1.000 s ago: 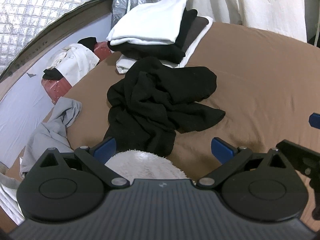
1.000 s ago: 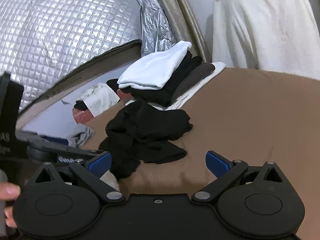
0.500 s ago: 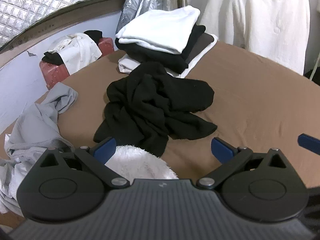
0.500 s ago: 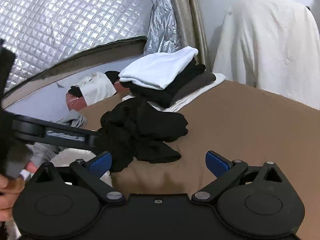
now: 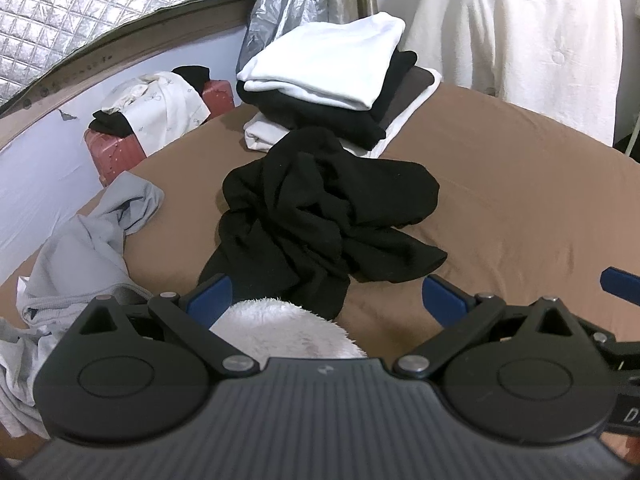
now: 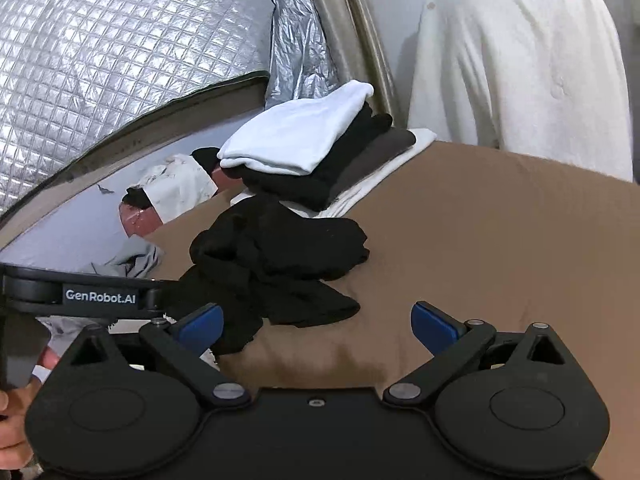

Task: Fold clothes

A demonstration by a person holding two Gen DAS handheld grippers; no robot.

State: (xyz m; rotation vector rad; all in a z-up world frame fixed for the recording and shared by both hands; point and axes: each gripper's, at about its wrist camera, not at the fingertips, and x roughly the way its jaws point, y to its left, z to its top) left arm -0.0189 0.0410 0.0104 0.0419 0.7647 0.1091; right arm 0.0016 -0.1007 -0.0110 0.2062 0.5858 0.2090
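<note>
A crumpled black garment [image 5: 320, 216] lies on the brown bed [image 5: 520, 200], just ahead of both grippers; it also shows in the right wrist view [image 6: 280, 256]. Behind it stands a stack of folded clothes [image 5: 328, 80], white on top, black and grey below, also in the right wrist view [image 6: 308, 148]. My left gripper [image 5: 326, 300] is open and empty, above a white fluffy towel [image 5: 280, 328] near the garment's near edge. My right gripper [image 6: 316, 322] is open and empty, to the right of the left one.
A heap of grey and white clothes [image 5: 80, 256] lies at the bed's left edge. A red suitcase [image 5: 116, 148] with clothes on it stands beside the bed. A white cloth-covered shape [image 5: 520, 32] and a silver quilted sheet [image 6: 120, 40] stand behind.
Both grippers have pulled back and risen a little, so the black garment and the stack sit farther off and more of the grey heap shows. Both stay open.
</note>
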